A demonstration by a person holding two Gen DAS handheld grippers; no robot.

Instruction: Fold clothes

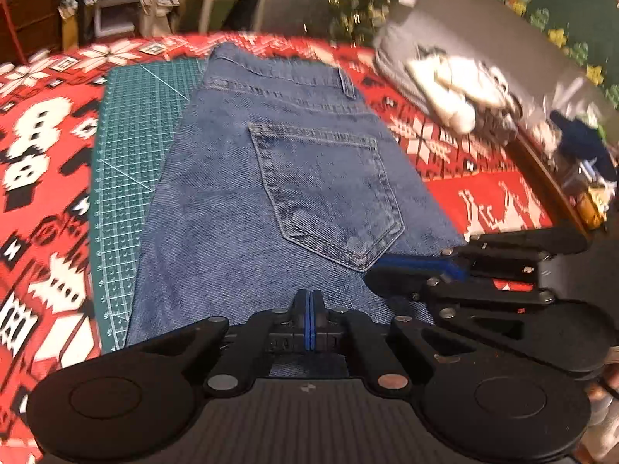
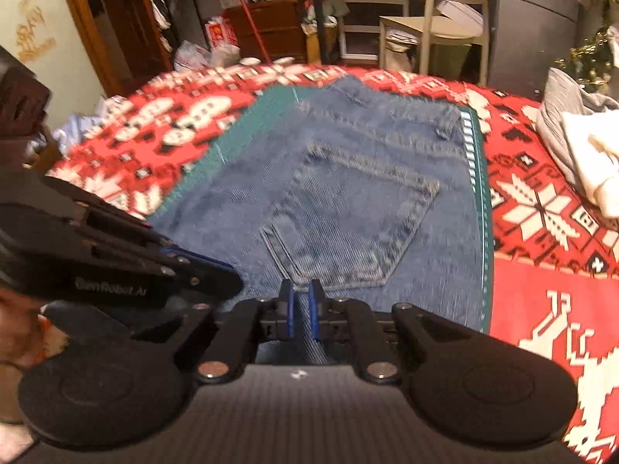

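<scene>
Blue jeans (image 1: 240,193) lie folded flat, back pocket up, on a green cutting mat (image 1: 131,135) over a red patterned cloth. My left gripper (image 1: 309,305) hovers at the near edge of the jeans, its blue pads pressed together with no fabric showing between them. My right gripper (image 2: 300,305) is just below the pocket of the jeans (image 2: 348,193), pads a narrow gap apart with denim seen through the gap. The two grippers are close, side by side: the right gripper (image 1: 387,274) reaches in from the right, the left gripper (image 2: 228,274) from the left.
A pile of grey and white clothes (image 1: 445,85) sits at the table's far right, also seen as the pile (image 2: 580,154) in the right wrist view. The red cloth (image 1: 46,154) covers the table around the mat (image 2: 247,135). A chair (image 2: 445,19) and shelves stand beyond the far edge.
</scene>
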